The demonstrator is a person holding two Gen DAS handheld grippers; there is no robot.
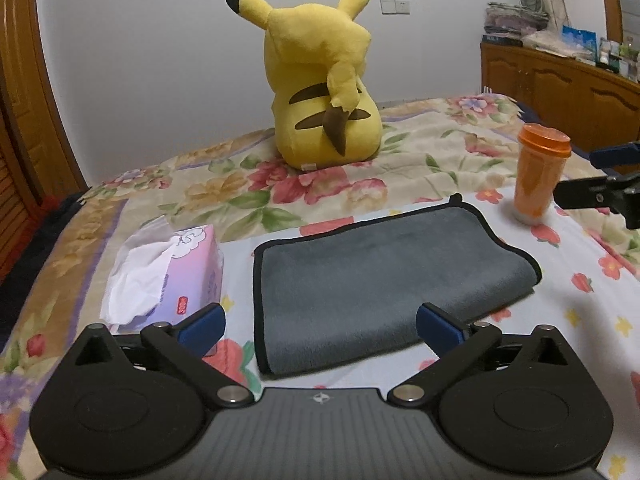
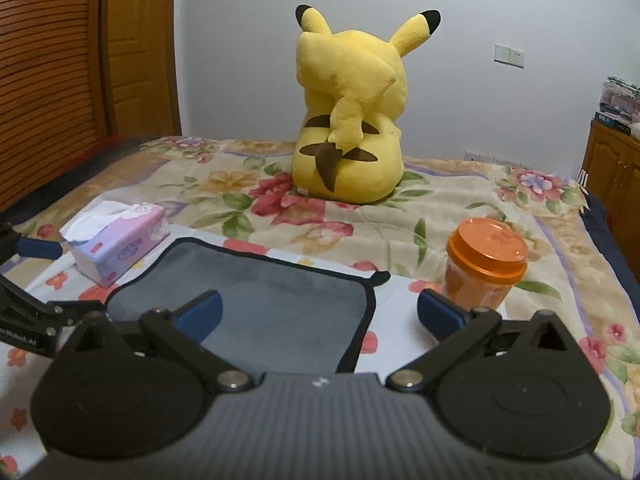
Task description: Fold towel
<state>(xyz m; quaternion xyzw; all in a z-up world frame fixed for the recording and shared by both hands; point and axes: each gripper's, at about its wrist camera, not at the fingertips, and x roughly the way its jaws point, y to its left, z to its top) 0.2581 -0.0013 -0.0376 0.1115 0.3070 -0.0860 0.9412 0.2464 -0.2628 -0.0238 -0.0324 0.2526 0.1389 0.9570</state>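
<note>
Plain pale wall (image 1: pixel 160 60) with a switch plate (image 1: pixel 395 6); wooden cabinet (image 1: pixel 560 88) at right, slatted wooden door (image 2: pixel 44 60) at left.

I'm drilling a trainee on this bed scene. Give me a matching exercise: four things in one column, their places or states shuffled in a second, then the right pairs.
Things
1. grey plush towel with black trim
2. orange plastic cup with lid
3. pink tissue box
4. yellow plush toy

Places or states
A. sits at the back of the bed, facing the wall
B. lies already folded over on the bedspread
C. stands upright to the right of the towel
D. lies to the left of the towel, a white tissue sticking out

Pairs: 1-B, 2-C, 3-D, 4-A
</note>
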